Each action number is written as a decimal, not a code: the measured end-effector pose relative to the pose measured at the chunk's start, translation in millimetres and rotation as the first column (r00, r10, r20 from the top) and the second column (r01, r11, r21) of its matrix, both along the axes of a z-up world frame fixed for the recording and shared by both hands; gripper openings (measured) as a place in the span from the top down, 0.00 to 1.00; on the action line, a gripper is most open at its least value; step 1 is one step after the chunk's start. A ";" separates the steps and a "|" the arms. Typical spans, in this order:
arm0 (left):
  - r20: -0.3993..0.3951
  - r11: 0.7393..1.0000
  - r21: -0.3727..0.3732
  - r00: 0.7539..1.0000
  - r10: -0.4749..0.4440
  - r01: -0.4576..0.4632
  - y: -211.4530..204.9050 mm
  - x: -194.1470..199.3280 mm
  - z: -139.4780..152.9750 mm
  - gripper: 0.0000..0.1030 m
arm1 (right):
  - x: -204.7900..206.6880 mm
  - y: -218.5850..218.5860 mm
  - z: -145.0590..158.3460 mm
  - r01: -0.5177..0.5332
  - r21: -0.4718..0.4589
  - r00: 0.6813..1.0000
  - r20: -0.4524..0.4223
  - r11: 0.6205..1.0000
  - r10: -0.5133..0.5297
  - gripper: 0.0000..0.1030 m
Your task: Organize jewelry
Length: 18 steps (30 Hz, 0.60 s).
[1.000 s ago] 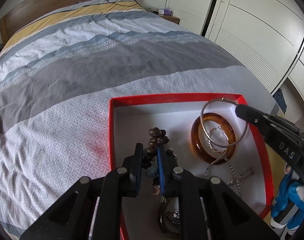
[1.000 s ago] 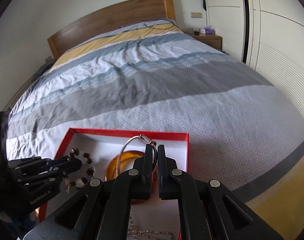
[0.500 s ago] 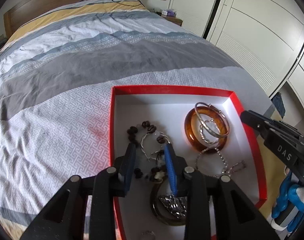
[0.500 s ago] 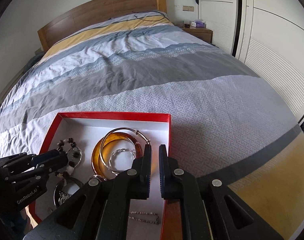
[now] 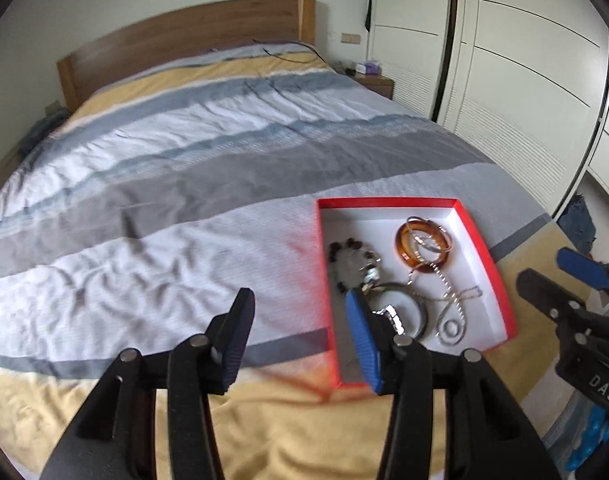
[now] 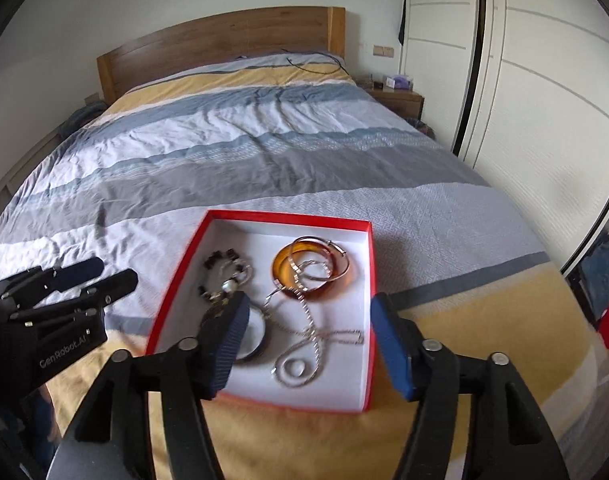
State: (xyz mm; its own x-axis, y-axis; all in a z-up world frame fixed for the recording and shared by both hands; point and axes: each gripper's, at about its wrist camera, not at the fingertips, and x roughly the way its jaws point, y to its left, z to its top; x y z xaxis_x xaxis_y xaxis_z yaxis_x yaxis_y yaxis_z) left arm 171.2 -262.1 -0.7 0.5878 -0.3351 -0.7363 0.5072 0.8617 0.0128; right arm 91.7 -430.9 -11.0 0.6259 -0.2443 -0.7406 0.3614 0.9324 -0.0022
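A red box (image 6: 369, 320) with a white inside lies on the bed's near end; it also shows in the left wrist view (image 5: 480, 236). It holds an amber bangle (image 6: 280, 266) with thin metal bangles (image 6: 340, 258) on it, a dark bead bracelet (image 6: 218, 256), a silver chain (image 6: 310, 326) and a round dark piece (image 6: 260, 344). My right gripper (image 6: 308, 336) is open and empty, raised in front of the box. My left gripper (image 5: 300, 330) is open and empty, left of and in front of the box.
The bed (image 6: 244, 160) has a striped grey, blue and yellow cover and a wooden headboard (image 6: 224, 40). White wardrobe doors (image 6: 544, 80) run along the right. A nightstand (image 6: 396, 100) stands by the far right corner. A cable (image 6: 316, 65) lies near the headboard.
Both grippers opened and drew back and up from the box. The bead bracelet and the metal bangle they held now lie in the box.
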 end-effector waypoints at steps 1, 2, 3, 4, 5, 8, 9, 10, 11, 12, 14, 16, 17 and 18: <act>0.001 1.000 0.003 1.000 0.006 -0.006 10.3 -5.9 5.2 0.56 | -5.4 7.3 5.0 -0.006 -0.008 1.000 -0.002 1.000 0.006 0.35; -0.001 1.000 0.005 1.000 0.016 -0.016 22.1 -13.4 10.7 0.56 | -11.8 15.2 9.5 -0.013 -0.015 1.000 -0.003 1.000 0.013 0.34; 0.002 1.000 0.005 1.000 0.026 -0.026 32.1 -19.9 15.4 0.56 | -19.7 23.8 14.7 -0.023 -0.022 1.000 -0.003 1.000 0.023 0.32; 0.008 0.999 0.008 0.999 0.038 -0.038 44.3 -28.2 20.7 0.56 | -28.4 32.9 20.1 -0.035 -0.025 0.999 -0.002 0.999 0.034 0.31; 0.008 0.999 0.010 0.999 0.042 -0.042 56.5 -36.7 25.8 0.56 | -37.0 43.0 25.7 -0.047 -0.030 0.999 -0.003 0.998 0.046 0.30; 0.014 0.998 0.013 0.998 0.063 -0.063 89.5 -60.6 38.8 0.56 | -57.8 69.1 39.9 -0.078 -0.047 0.997 0.006 0.996 0.078 0.27; 0.023 0.997 0.016 0.997 0.073 -0.073 98.4 -66.8 41.9 0.56 | -62.4 74.1 42.9 -0.086 -0.053 0.996 0.009 0.995 0.087 0.27; 0.032 0.996 0.015 0.996 0.083 -0.084 110.6 -76.5 46.5 0.56 | -69.5 83.9 48.2 -0.099 -0.064 0.995 0.012 0.993 0.100 0.27; 0.038 0.996 0.011 0.995 0.092 -0.093 119.8 -84.2 49.7 0.56 | -74.0 90.9 52.1 -0.108 -0.073 0.994 0.014 0.991 0.109 0.27; 0.044 0.994 0.008 0.993 0.106 -0.106 129.9 -91.8 52.9 0.56 | -79.9 99.9 56.1 -0.120 -0.085 0.992 0.017 0.989 0.122 0.26; 0.057 0.991 0.001 0.990 0.132 -0.132 146.2 -105.1 56.1 0.56 | -94.6 118.4 65.0 -0.146 -0.110 0.988 0.027 0.983 0.150 0.26; 0.074 0.986 -0.003 0.984 0.164 -0.165 161.9 -117.7 57.5 0.56 | -106.4 133.2 71.0 -0.165 -0.134 0.985 0.035 0.977 0.171 0.26; 0.078 0.985 -0.005 0.982 0.174 -0.174 168.5 -123.5 57.4 0.56 | -110.5 138.5 72.9 -0.172 -0.146 0.983 0.038 0.974 0.179 0.26; 0.078 0.984 -0.011 0.981 0.180 -0.180 175.4 -128.9 57.3 0.56 | -117.0 145.8 75.9 -0.180 -0.160 0.981 0.043 0.971 0.189 0.25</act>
State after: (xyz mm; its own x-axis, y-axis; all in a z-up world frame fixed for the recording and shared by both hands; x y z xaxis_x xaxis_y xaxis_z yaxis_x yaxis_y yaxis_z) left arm 42.3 -86.7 56.7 0.6944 -0.2216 -0.6846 0.3414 0.9390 0.0423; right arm -25.3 -285.0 64.9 0.7112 -0.2295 -0.6645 0.1871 0.9729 -0.1358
